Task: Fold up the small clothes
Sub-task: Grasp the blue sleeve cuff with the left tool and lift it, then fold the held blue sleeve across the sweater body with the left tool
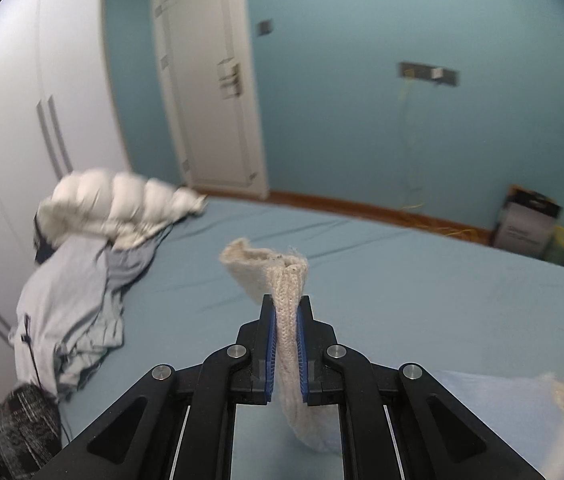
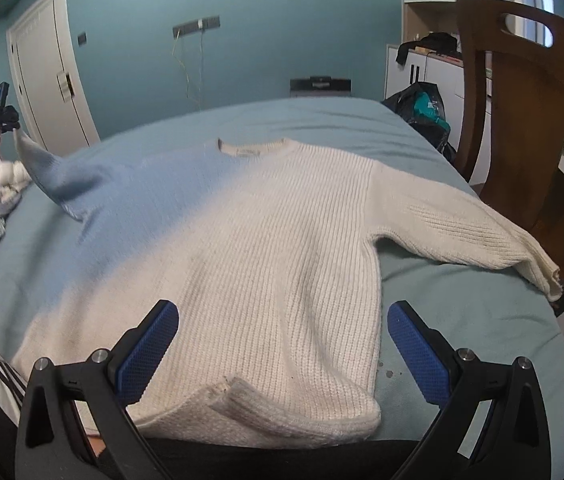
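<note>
left wrist: left gripper pinches sweater cuff, apparently lifted.

The door and heaped clothes smear with blur. The sweater's hem slips under the picture's bottom edge, and the chair is cropped at right.

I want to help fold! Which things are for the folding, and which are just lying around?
For folding: sweater, its sleeve cuff pinched in the left gripper, right gripper open, bed.
Lying around: clothes pile, wooden chair, bags.
</note>
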A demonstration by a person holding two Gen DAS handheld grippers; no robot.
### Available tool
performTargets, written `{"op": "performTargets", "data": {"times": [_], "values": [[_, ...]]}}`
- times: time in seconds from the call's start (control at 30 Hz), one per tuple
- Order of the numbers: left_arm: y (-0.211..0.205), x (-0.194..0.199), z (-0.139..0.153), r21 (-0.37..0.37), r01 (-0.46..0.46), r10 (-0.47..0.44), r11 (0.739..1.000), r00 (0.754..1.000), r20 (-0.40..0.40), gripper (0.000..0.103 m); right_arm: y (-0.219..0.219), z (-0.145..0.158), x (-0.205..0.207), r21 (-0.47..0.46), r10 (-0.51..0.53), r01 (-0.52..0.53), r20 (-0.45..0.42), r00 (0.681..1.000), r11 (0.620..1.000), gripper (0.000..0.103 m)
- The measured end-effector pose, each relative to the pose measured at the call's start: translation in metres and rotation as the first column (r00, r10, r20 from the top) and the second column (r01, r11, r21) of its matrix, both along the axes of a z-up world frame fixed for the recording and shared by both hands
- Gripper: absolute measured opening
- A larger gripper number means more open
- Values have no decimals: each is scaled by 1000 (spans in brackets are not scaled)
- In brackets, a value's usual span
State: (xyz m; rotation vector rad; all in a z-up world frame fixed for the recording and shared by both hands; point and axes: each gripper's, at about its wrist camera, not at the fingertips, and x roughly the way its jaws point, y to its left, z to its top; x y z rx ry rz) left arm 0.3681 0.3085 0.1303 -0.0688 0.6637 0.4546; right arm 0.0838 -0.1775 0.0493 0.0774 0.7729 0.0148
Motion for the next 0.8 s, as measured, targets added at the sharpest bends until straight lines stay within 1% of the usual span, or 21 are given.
{"op": "performTargets", "data": {"times": [0.03, 0.1, 0.17, 0.23, 0.3, 0.37, 0.43, 0.47, 0.5, 0.53, 0.57, 0.63, 0.67, 0.7, 0.77, 0.8], "values": [[-22, -3, 11, 13, 31, -31, 999, 1000, 7, 8, -1, 1, -1, 12, -2, 2, 8, 1000, 1000, 102], [-50, -10, 22, 35, 88, -89, 995, 996, 21, 8, -7, 2, -5, 48, -4, 2, 29, 1000, 999, 102], [-90, -17, 36, 54, 159, -161, 986, 987, 28, 8, -12, 3, -7, 78, -7, 3, 48, 999, 997, 102], [-130, -22, 45, 58, 225, -227, 973, 974, 21, 8, -15, 1, -6, 107, 1, -7, 55, 998, 994, 102], [-176, -27, 53, 41, 296, -297, 954, 955, 9, 8, -22, -1, -6, 139, -3, -5, 58, 998, 990, 102], [-229, -32, 56, 9, 377, -377, 926, 926, 0, 8, -27, -4, -5, 165, -14, 4, 62, 998, 986, 102], [-276, -36, 54, -15, 447, -447, 894, 894, -5, 8, -33, -6, -4, 189, -27, 16, 57, 998, 982, 102], [-311, -39, 48, -35, 497, -497, 867, 868, -7, 8, -36, -6, -3, 206, -31, 19, 53, 998, 978, 102], [-337, -42, 41, -54, 530, -531, 846, 847, -9, 9, -38, -7, -3, 217, -34, 22, 51, 998, 976, 102], [-354, -44, 35, -71, 551, -553, 831, 833, -13, 9, -39, -7, -5, 224, -36, 24, 50, 998, 974, 102], [-382, -46, 27, -104, 585, -590, 804, 807, -21, 10, -40, -7, -5, 230, -39, 27, 47, 998, 973, 102], [-434, -47, 0, -223, 655, -682, 722, 729, -65, 11, -41, -8, -7, 235, -40, 29, 44, 998, 972, 102], [-447, -49, -7, -266, 669, -707, 694, 702, -79, 11, -41, -7, -7, 235, -42, 31, 42, 998, 972, 102], [-463, -52, -18, -332, 679, -739, 655, 668, -92, 12, -42, -7, -8, 236, -42, 31, 41, 998, 971, 102], [-481, -63, -32, -402, 664, -753, 630, 650, -106, 11, -43, -8, -8, 237, -42, 33, 34, 999, 971, 102], [-481, -65, -36, -422, 658, -755, 624, 646, -110, 11, -43, -9, -9, 239, -42, 33, 31, 999, 971, 102]]}}
